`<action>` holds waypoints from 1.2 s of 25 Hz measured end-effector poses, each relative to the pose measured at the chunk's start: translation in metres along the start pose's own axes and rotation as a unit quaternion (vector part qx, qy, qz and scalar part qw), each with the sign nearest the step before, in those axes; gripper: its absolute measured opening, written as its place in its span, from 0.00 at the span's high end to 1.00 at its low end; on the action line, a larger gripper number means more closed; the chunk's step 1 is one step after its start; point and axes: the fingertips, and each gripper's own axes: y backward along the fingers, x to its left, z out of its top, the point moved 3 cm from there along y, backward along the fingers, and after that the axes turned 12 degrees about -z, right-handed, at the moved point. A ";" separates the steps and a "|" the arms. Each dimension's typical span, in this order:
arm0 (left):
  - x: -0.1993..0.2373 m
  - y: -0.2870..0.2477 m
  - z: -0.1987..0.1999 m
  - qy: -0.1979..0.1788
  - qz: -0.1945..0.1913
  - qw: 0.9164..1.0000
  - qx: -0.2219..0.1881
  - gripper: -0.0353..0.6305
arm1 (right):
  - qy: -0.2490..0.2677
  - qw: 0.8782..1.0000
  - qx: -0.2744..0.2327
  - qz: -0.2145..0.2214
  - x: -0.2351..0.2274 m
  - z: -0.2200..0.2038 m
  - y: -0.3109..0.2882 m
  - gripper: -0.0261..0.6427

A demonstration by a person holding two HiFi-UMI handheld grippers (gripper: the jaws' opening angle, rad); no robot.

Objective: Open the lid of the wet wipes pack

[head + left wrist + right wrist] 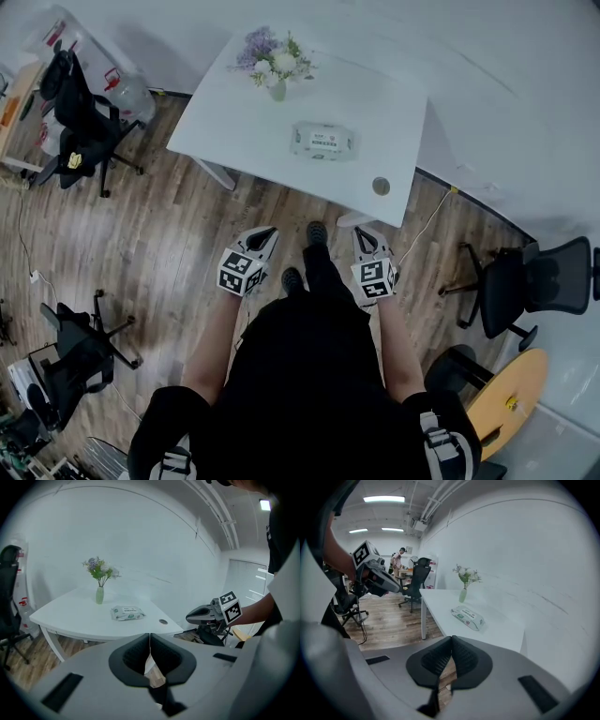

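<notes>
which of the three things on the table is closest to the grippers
The small round disc, at the front edge of the table toward the right gripper. The wet wipes pack lies midway and the flower vase stands farthest back.

1. Left gripper (pixel 263 236): jaws pressed together with nothing between them, pointing toward 12 o'clock in the head view.
2. Right gripper (pixel 364 238): jaws likewise closed and empty, at 3 o'clock of the left one, apart.
3. Left forearm (pixel 214 342) and right forearm (pixel 397 347) reach forward, bare.
</notes>
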 end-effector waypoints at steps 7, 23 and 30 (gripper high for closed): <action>0.019 -0.002 0.008 0.007 0.014 1.000 0.001 0.91 | 0.004 1.000 -0.013 0.014 -0.003 0.022 -0.029 0.94; 0.074 -0.058 0.057 0.014 0.032 0.999 0.014 0.91 | 0.010 0.998 -0.018 0.053 -0.044 0.050 -0.116 0.94; 0.090 -0.093 0.081 0.011 0.034 0.999 0.019 0.91 | 0.012 0.996 -0.031 0.083 -0.065 0.062 -0.156 0.94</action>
